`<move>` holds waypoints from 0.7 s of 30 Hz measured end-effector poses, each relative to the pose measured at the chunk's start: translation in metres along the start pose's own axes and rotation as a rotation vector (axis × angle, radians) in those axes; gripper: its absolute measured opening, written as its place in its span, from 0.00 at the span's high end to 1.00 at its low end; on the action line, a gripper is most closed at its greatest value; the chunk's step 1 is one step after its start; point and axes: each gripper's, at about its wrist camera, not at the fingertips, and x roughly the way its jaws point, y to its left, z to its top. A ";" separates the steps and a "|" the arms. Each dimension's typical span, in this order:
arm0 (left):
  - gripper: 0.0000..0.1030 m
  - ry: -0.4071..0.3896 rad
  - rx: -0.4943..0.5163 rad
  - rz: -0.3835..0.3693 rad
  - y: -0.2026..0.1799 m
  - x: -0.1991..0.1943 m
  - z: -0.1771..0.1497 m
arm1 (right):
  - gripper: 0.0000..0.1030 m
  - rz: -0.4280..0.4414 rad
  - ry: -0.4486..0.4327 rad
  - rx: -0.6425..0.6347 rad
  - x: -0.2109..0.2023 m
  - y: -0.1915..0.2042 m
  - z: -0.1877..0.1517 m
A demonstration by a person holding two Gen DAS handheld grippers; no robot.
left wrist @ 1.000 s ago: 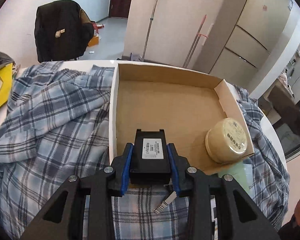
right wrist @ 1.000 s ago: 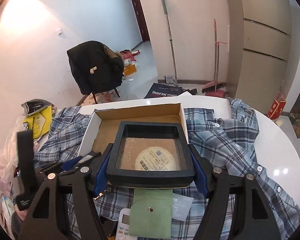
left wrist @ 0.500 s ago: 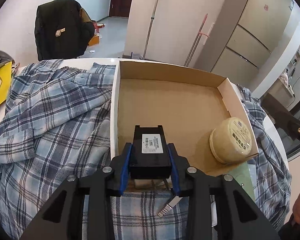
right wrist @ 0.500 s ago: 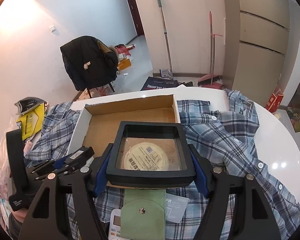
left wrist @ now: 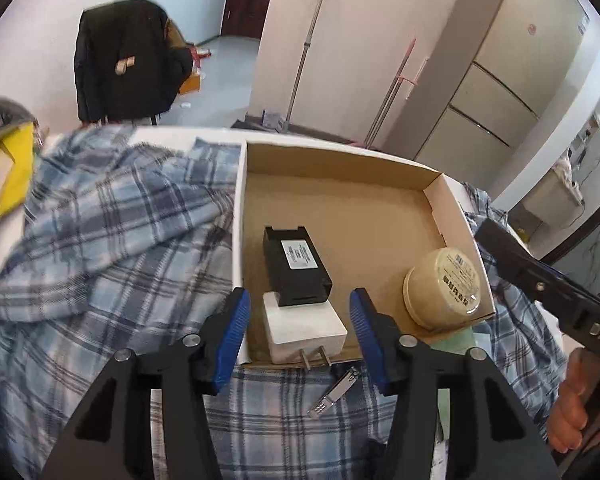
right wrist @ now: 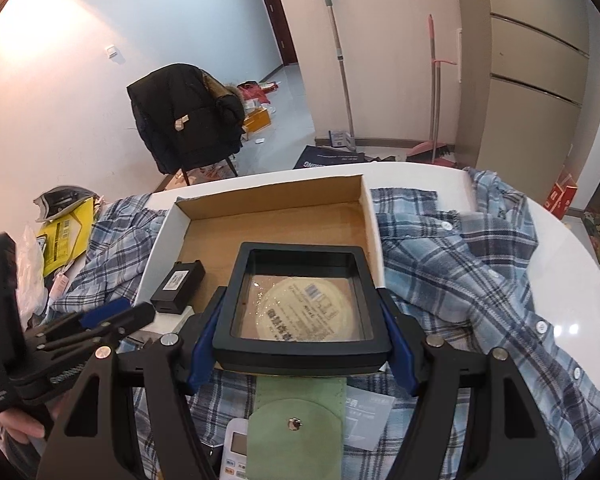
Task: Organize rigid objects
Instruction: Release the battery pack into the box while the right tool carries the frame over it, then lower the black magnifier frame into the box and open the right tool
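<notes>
Released since the earlier frame: our left gripper [left wrist: 299, 326] jaws have just been opening, black battery [left wrist: 296, 266] resting on white charger [left wrist: 305, 329] inside cardboard box [left wrist: 340, 160] | right gripper [right wrist: 302, 346] clamps black frame [right wrist: 305, 312] above the box | one item placed, frame next, we judge.

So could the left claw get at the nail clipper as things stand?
Probably yes: the left claw is open and empty, and the nail clipper lies uncovered on the plaid shirt, just outside the box.

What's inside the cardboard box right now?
In the box: a black pack leaning on a white plug, and a round tin. The plug's far end is hidden under the pack.
</notes>
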 end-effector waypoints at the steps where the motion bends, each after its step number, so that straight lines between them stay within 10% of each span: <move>1: 0.49 0.001 0.029 0.023 -0.003 -0.004 0.000 | 0.33 0.005 0.003 -0.003 0.002 0.001 -0.001; 3: 0.70 0.012 0.080 0.054 -0.010 -0.008 -0.001 | 0.33 0.005 0.012 -0.010 0.005 0.004 -0.002; 7: 0.80 0.075 0.123 0.046 -0.018 -0.003 -0.004 | 0.33 -0.004 0.022 -0.018 0.008 0.007 -0.004; 21: 0.81 0.098 0.118 0.050 -0.013 0.018 -0.008 | 0.33 0.023 0.020 -0.037 0.010 0.012 -0.006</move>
